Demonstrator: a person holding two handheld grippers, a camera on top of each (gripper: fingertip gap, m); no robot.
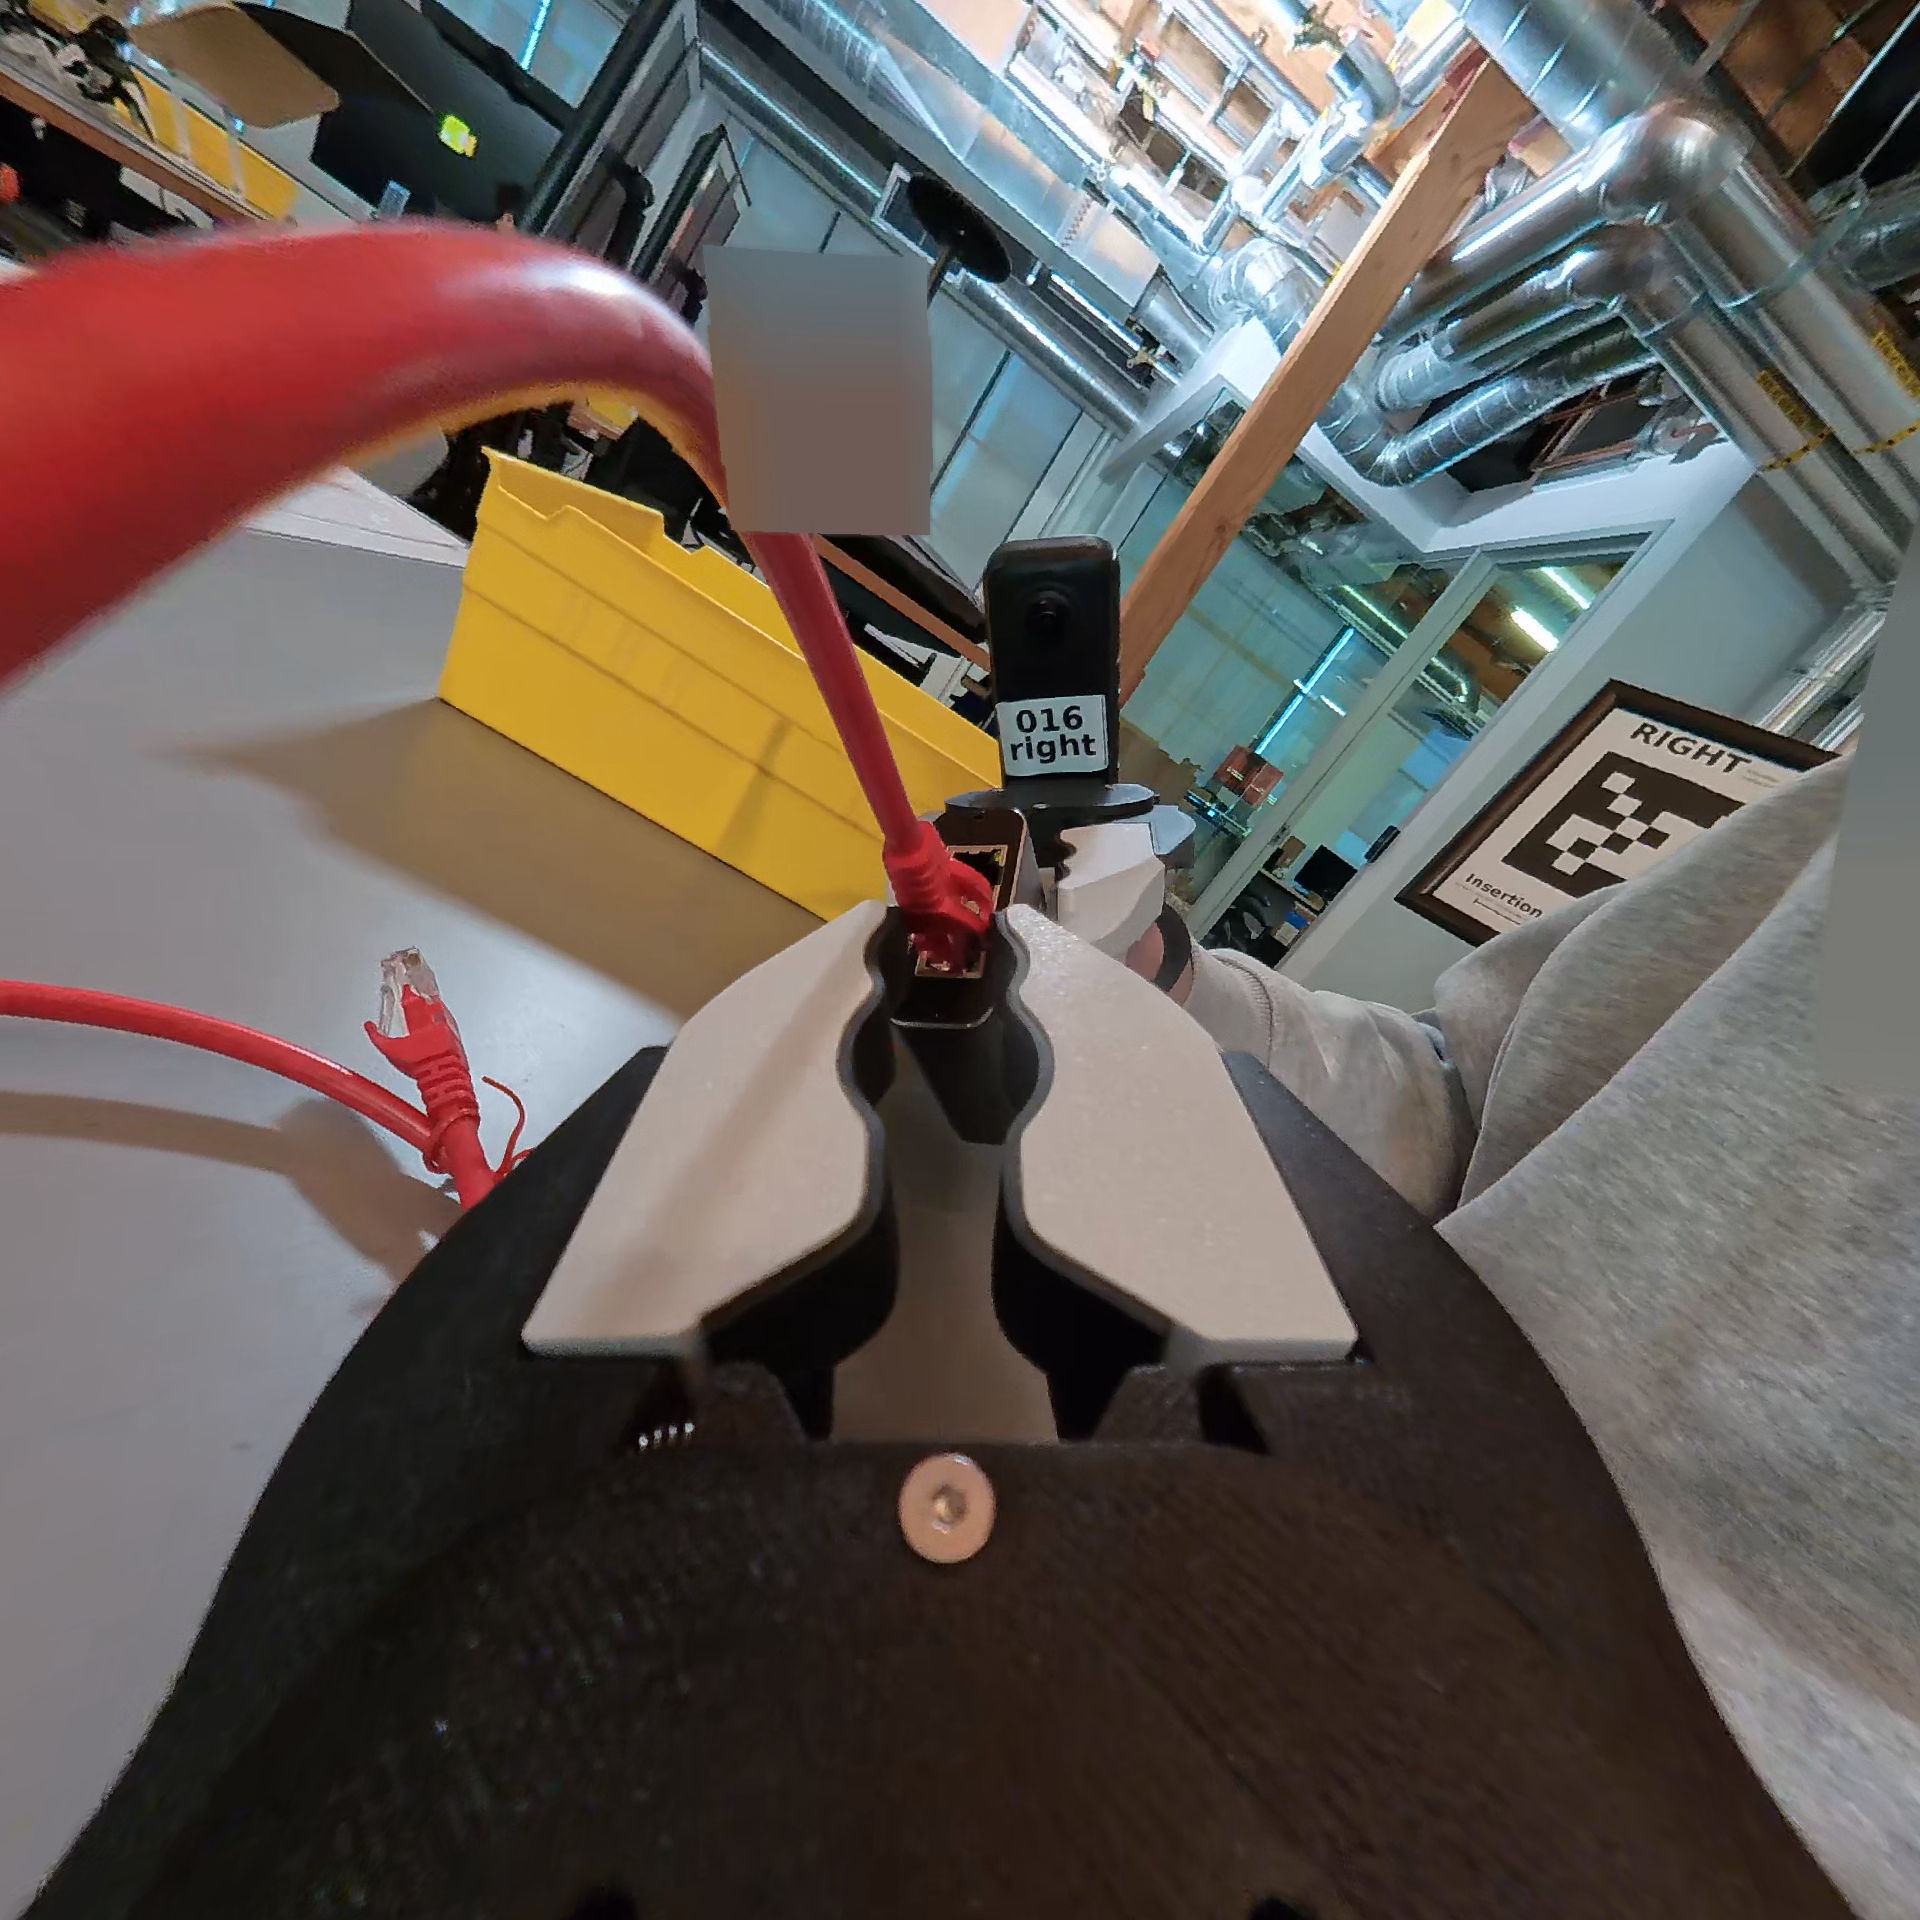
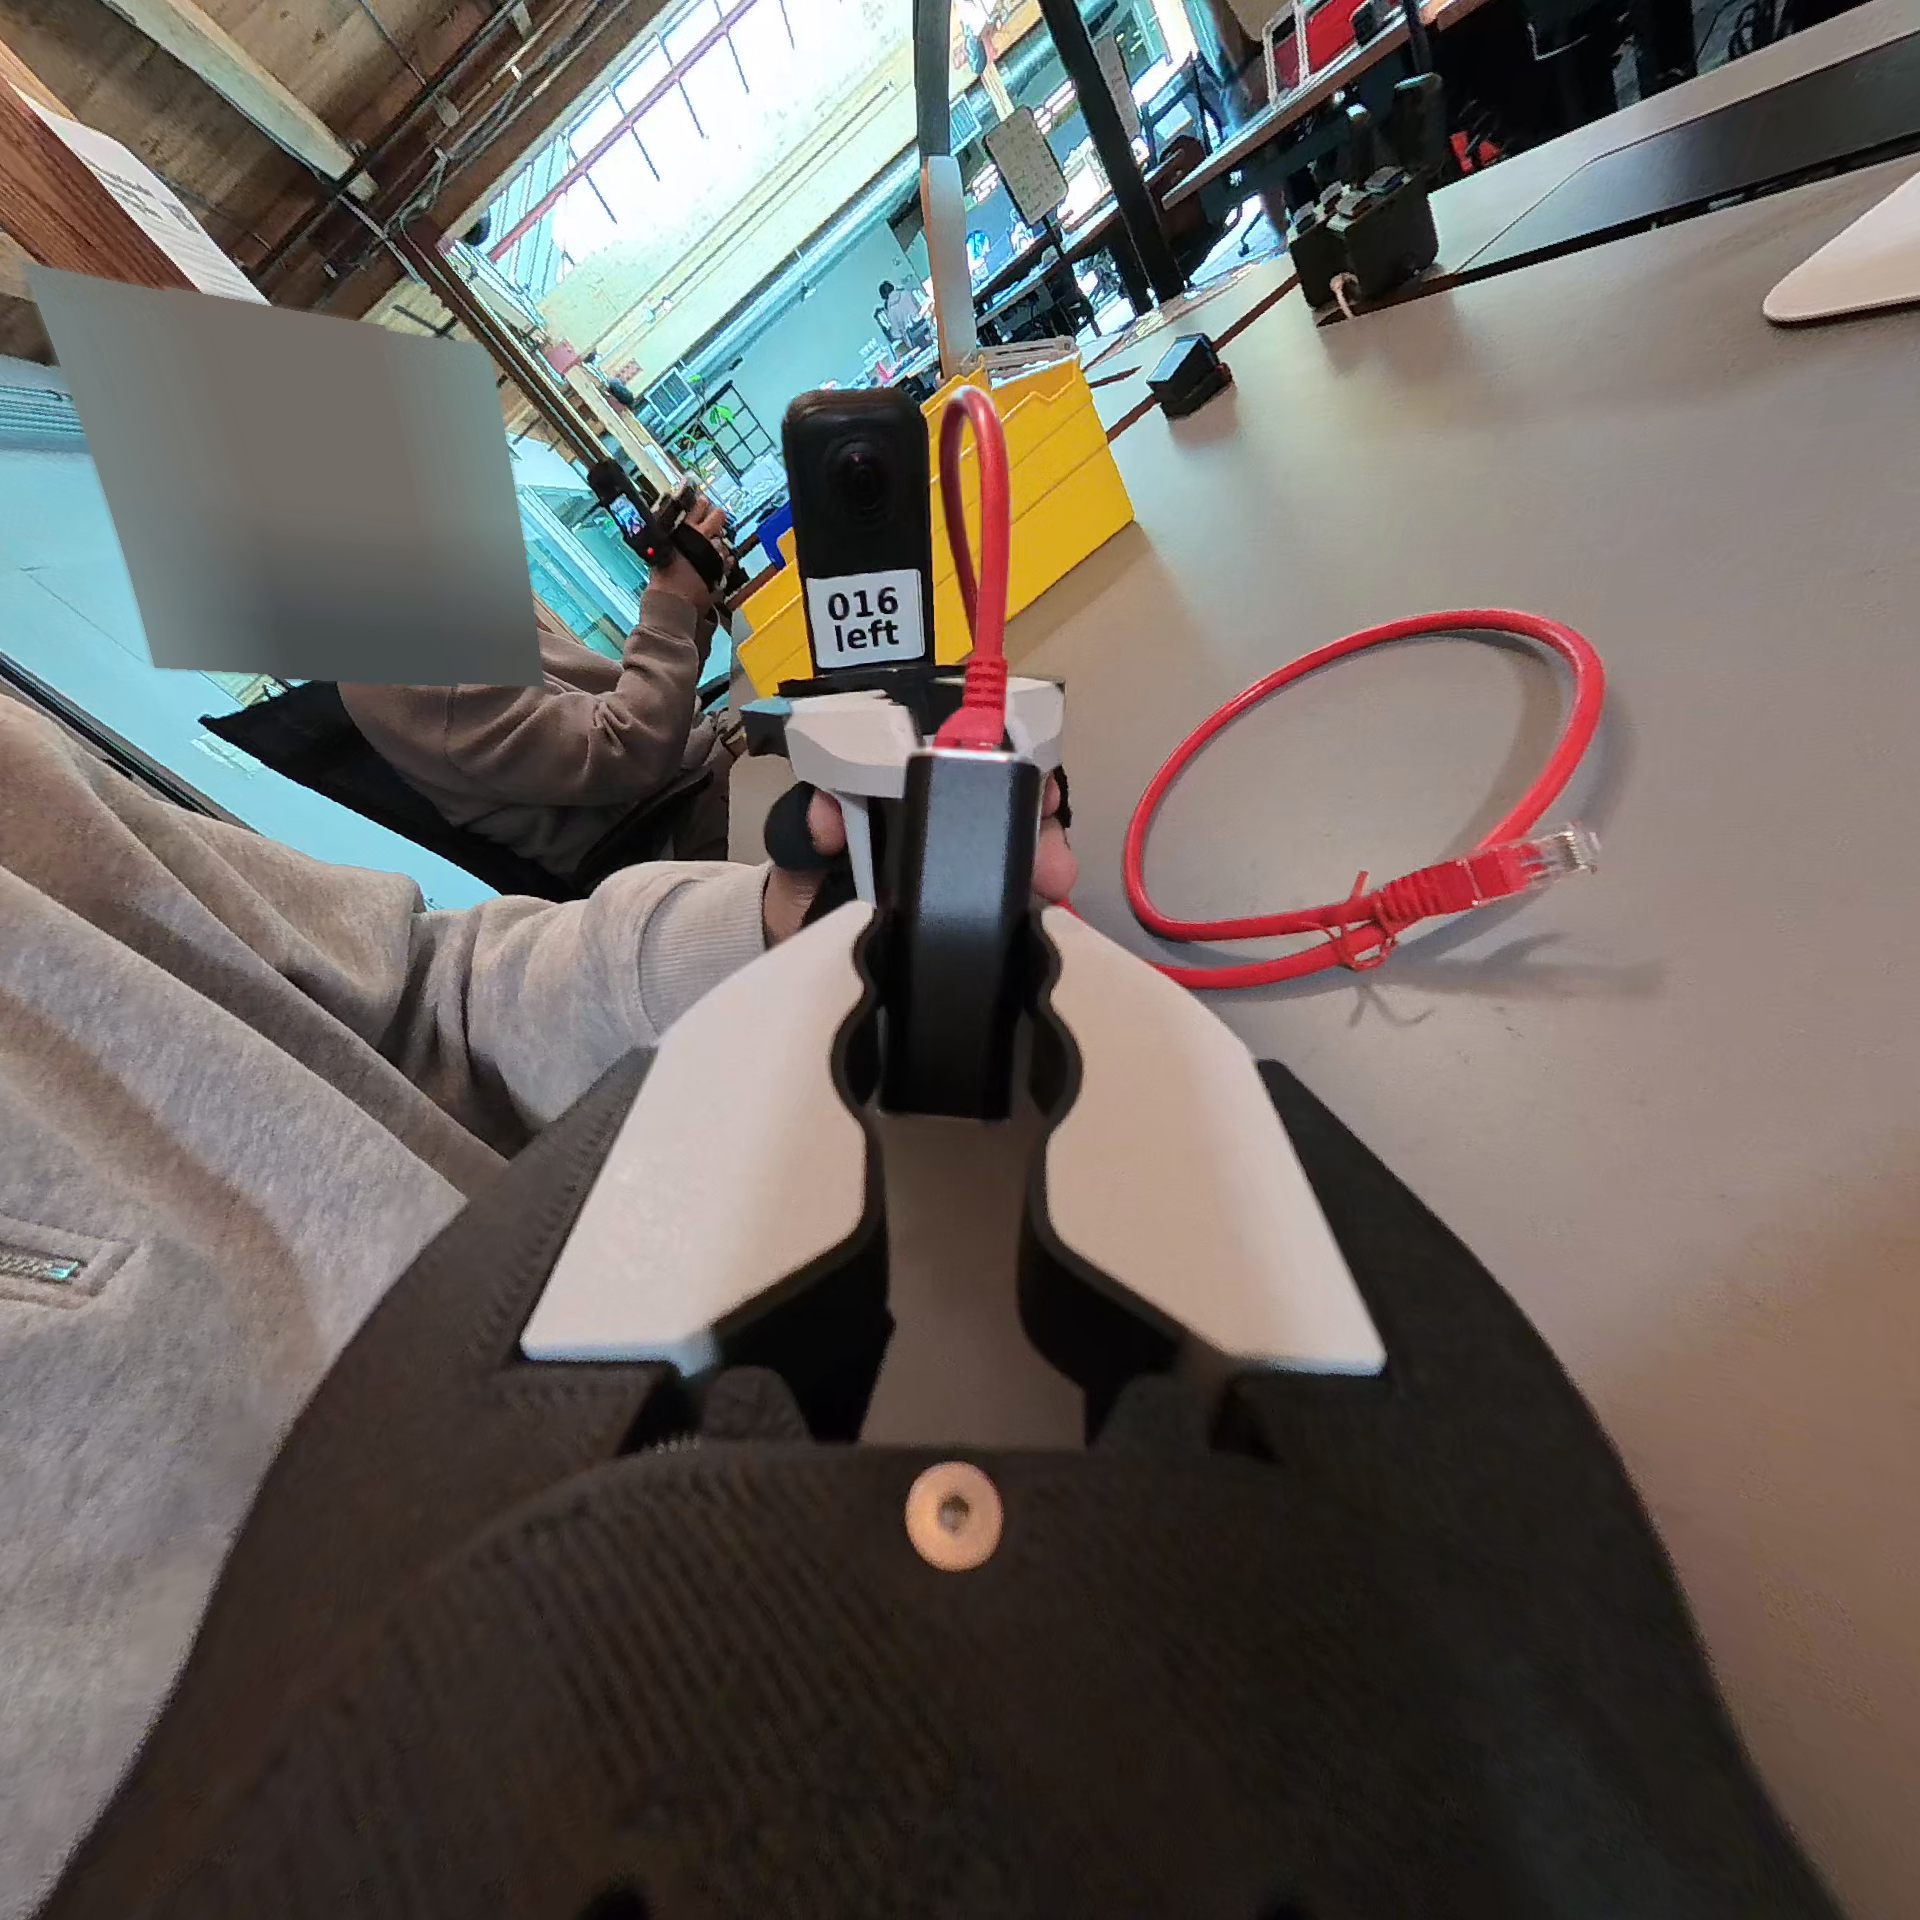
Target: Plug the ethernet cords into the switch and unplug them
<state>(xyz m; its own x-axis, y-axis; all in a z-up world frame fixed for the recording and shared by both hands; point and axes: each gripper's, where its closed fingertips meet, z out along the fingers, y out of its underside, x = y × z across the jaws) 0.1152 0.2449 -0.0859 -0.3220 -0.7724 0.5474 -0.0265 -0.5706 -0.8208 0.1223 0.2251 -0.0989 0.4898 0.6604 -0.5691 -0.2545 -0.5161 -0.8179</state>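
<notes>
A small black switch is held in the air between both grippers. My left gripper is shut on one end of it, where a red ethernet plug sits in a port. The cord arcs up and over the camera. My right gripper is shut on the other end of the switch. The plug and the left gripper show beyond it. A second red plug lies free on the grey table, also in the left wrist view.
A yellow bin stands on the table behind the switch, also in the right wrist view. The free cord lies coiled to the right. A small black box sits further back. Another person sits at the left.
</notes>
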